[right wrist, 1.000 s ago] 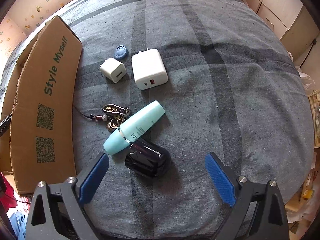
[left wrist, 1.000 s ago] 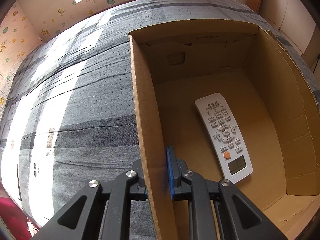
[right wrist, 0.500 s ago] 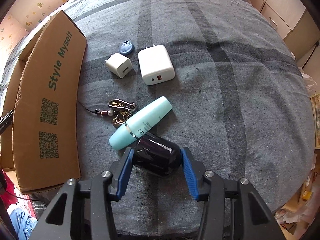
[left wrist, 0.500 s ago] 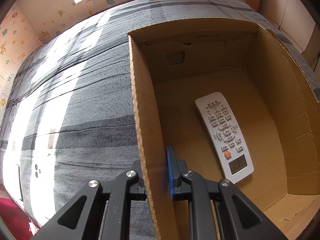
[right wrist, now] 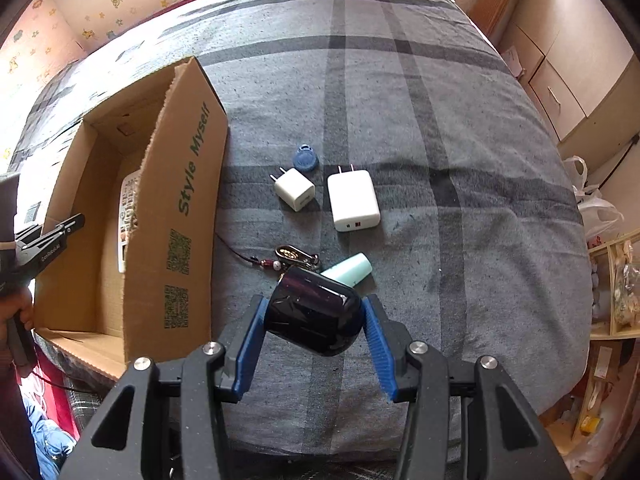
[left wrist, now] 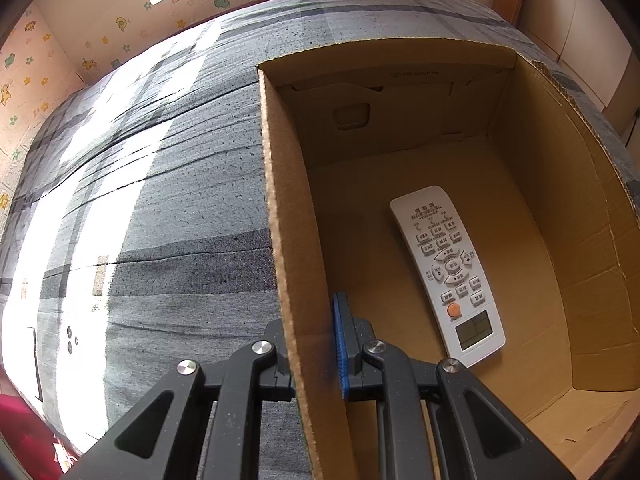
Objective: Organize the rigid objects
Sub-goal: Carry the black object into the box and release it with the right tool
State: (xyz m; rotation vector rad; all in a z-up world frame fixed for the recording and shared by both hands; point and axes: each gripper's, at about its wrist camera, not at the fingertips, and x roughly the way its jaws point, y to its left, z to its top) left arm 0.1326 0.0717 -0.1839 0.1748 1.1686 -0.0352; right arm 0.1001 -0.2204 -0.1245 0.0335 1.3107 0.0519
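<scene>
My right gripper (right wrist: 314,338) is shut on a glossy black rounded case (right wrist: 314,316) and holds it lifted above the grey plaid bed. On the bed beyond it lie a mint tube (right wrist: 349,270), a key ring with cord (right wrist: 294,258), a small white charger (right wrist: 294,189), a large white charger (right wrist: 353,200) and a blue tag (right wrist: 305,158). My left gripper (left wrist: 314,344) is shut on the left wall of the open cardboard box (left wrist: 288,216). A white remote (left wrist: 450,268) lies inside the box. The box (right wrist: 188,200) stands left of the loose objects.
The grey plaid bed cover (right wrist: 440,120) stretches far and right of the objects. Wooden cabinets (right wrist: 560,92) and a shelf with a plastic bag (right wrist: 596,208) stand off the bed's right side. Patterned wall (left wrist: 100,40) borders the far edge.
My right gripper closed on the black case and lifted it off the bed, moving up and back. The left gripper kept its hold on the box wall.
</scene>
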